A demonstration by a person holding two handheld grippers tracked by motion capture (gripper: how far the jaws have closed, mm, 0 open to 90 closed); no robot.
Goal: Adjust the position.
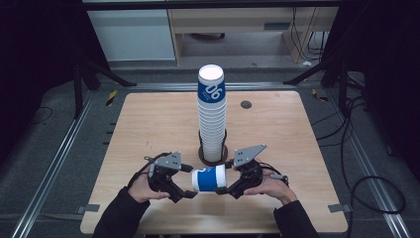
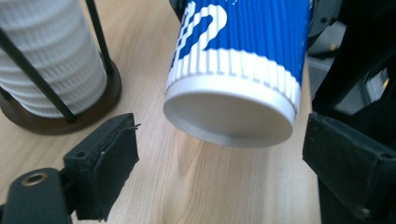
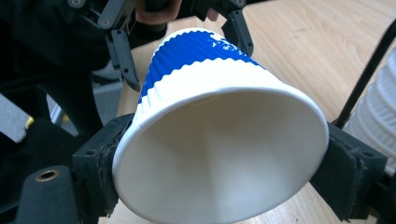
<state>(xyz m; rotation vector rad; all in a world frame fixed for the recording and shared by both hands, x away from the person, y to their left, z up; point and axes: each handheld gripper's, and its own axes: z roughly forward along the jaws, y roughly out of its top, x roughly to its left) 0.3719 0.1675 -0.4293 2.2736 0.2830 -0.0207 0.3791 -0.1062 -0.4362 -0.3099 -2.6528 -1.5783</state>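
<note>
Between the right gripper [image 3: 219,182] pads sits the wide open rim of a blue-and-white paper cup [image 3: 219,140], and those pads are squeezed onto it from both sides, enough that the mouth looks a bit oval. So that hand has it. The left gripper [image 2: 229,172] is the opposite story: its jaws stand wide apart around the cup's closed bottom end, not touching it on either side.

From above, the cup [image 1: 209,178] lies on its side in the air between the two hands, just in front of the tall cup stack [image 1: 212,114] in its wire holder [image 1: 213,151] on the wooden table [image 1: 148,129].

My guess is it's a hand-over that ends with the cup going onto the stack. If so, I'd go easy on the squeeze, since ribbed paper creases fast, and tip it mouth-down and get it square over the top cup before lowering. Come in crooked and that tower could wobble.
</note>
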